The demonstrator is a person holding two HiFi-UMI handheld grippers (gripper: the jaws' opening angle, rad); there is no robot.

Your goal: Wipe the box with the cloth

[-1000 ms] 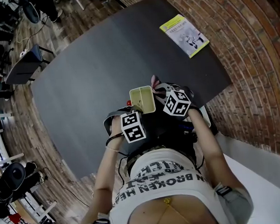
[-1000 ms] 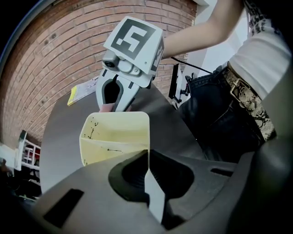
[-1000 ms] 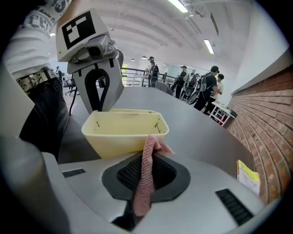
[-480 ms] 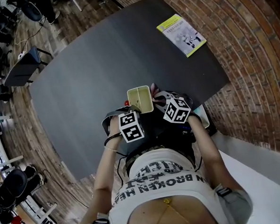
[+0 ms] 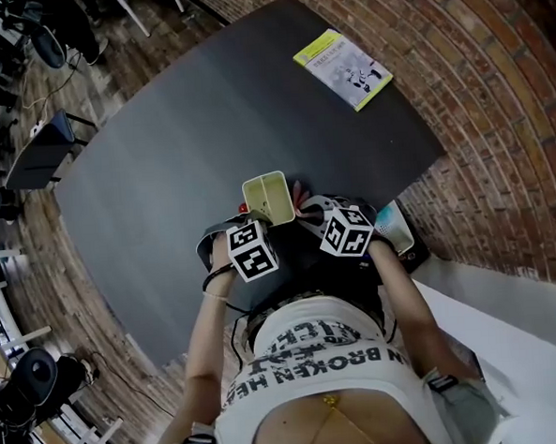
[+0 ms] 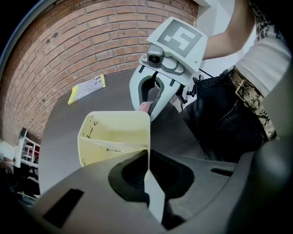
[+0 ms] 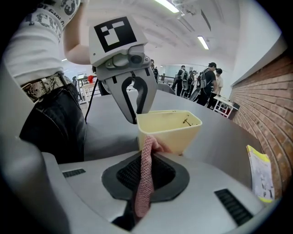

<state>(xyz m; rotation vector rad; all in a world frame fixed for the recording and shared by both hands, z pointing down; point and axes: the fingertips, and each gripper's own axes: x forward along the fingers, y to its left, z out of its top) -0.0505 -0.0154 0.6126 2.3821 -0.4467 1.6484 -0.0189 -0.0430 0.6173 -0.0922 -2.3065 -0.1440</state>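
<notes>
A pale yellow open box (image 5: pixel 267 196) stands near the front edge of the dark table (image 5: pixel 179 147). My left gripper (image 5: pixel 257 222) is shut on the box's near wall; in the left gripper view the thin wall (image 6: pixel 147 137) runs straight between the jaws of the left gripper (image 6: pixel 147 157). The right gripper (image 5: pixel 309 205) is shut on a pink knitted cloth (image 7: pixel 145 171). The cloth's free end (image 5: pixel 301 192) presses against the outside of the box (image 7: pixel 170 130) on its right side. Ink-like marks show inside the box (image 6: pixel 110 137).
A yellow-green booklet (image 5: pixel 342 68) lies at the table's far right corner, next to the brick wall (image 5: pixel 497 109). Chairs and equipment (image 5: pixel 39 146) stand on the floor at left. Several people (image 7: pixel 201 80) stand far off in the room.
The right gripper has drawn the cloth along the box's right side toward the person. The left gripper has kept its hold on the box wall.
</notes>
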